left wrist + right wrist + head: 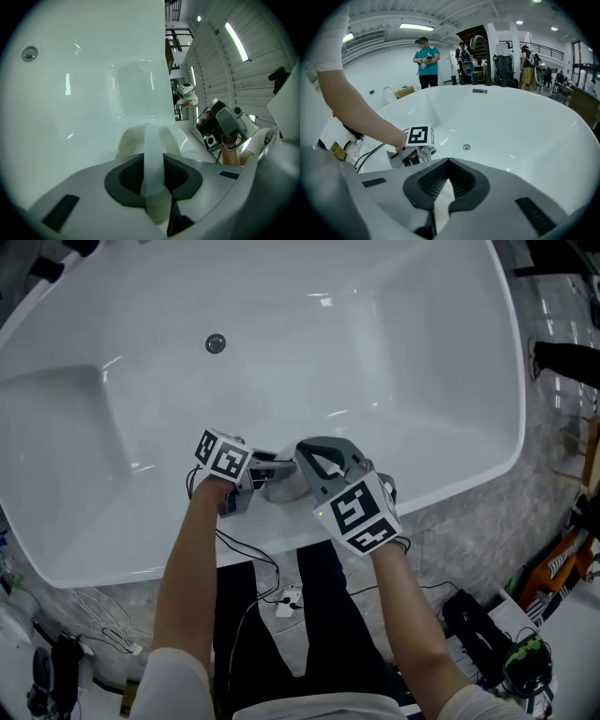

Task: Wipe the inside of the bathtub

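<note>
Bathtub (403,343) spreads white below you, its near rim just under your hands. Your left hand-held gripper (262,486) sits at that near side, jaws pinched together on a pale fuzzy cloth (281,489) that lies against the tub's inner wall. Your right hand-held gripper (302,476) is just beside it, jaws closed on the same cloth. The drain (216,343) lies well apart from both.

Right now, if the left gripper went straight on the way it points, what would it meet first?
The left gripper, shut on a cloth, would likely press that cloth onto the white inner surface of the bathtub; depth is unclear.
</note>
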`<state>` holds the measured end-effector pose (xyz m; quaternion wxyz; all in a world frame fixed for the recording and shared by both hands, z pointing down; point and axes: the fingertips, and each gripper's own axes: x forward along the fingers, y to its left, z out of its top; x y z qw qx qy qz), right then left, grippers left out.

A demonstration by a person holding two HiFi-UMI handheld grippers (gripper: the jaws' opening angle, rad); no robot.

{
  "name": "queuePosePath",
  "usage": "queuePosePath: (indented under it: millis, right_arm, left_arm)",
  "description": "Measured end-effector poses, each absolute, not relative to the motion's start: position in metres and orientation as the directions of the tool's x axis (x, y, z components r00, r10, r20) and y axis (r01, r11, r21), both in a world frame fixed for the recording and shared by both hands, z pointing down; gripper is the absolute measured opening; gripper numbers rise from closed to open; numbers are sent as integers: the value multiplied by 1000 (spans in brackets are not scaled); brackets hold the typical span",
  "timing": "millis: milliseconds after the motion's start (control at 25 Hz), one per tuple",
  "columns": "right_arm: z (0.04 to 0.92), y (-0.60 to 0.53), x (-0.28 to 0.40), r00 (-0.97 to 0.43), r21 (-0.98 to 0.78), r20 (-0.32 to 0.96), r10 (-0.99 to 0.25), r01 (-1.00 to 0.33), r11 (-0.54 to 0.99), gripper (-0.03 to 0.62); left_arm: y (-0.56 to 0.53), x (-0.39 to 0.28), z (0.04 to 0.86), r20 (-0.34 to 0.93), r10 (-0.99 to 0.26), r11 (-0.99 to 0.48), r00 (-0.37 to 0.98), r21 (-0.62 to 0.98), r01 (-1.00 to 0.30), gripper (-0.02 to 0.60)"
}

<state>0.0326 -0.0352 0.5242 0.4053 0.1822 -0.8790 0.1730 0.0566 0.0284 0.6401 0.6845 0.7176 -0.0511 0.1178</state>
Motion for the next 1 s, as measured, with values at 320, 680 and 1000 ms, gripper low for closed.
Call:
queuePosePath:
  millis: [320,680,1000]
  right_arm:
    - [522,-37,17,-613,-157,779,-135,-399,903,18]
    - [526,-27,-11,-606,-161,791,-88,-346,924,19]
    - [534,-8,-36,-597,-175,802,-41,-300,938,18]
  left_arm:
    - [31,57,635,203,50,-34,978,979,-201,95]
    - [38,21,631,185,23,-27,983,983,-184,95]
    - [47,-8,632,207,35,-34,978,978,-206,95]
